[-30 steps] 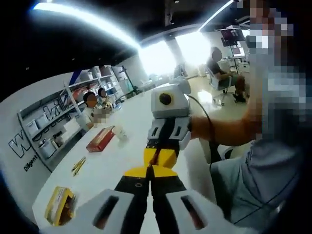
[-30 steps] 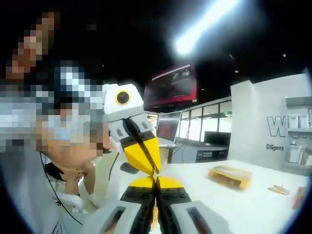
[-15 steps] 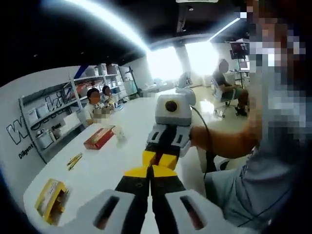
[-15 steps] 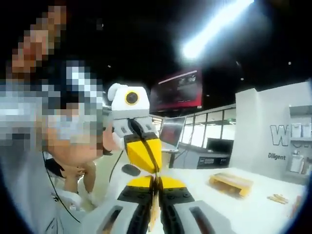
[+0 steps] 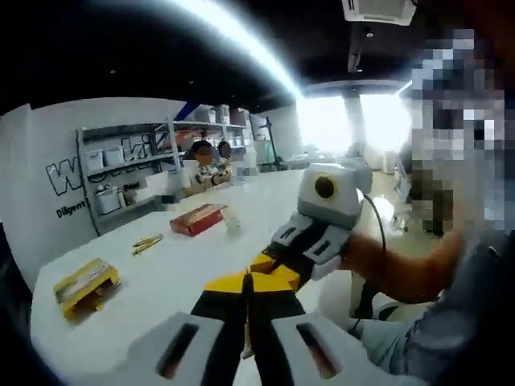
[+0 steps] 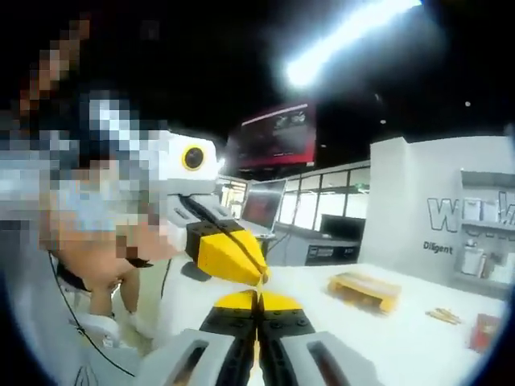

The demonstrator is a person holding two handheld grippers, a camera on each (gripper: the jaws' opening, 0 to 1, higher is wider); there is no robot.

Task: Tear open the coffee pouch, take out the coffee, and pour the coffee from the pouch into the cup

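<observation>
Here, white table [image 5: 161,273] bears yellow box [image 5: 84,283], red box [image 5: 197,219]; shelving [image 5: 129,173] behind. Both tools pinched narrow, tip-to-tip.

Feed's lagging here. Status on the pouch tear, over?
Left gripper, right gripper shut, tip to tip above table. Thin sliver in jaws, likely pouch. Nothing in the way.

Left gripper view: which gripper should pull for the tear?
Right, probably: the right gripper meets the left gripper tip to tip, both shut, but it sits tilted, angled to peel away. Whether a pouch is between them is unclear.
</observation>
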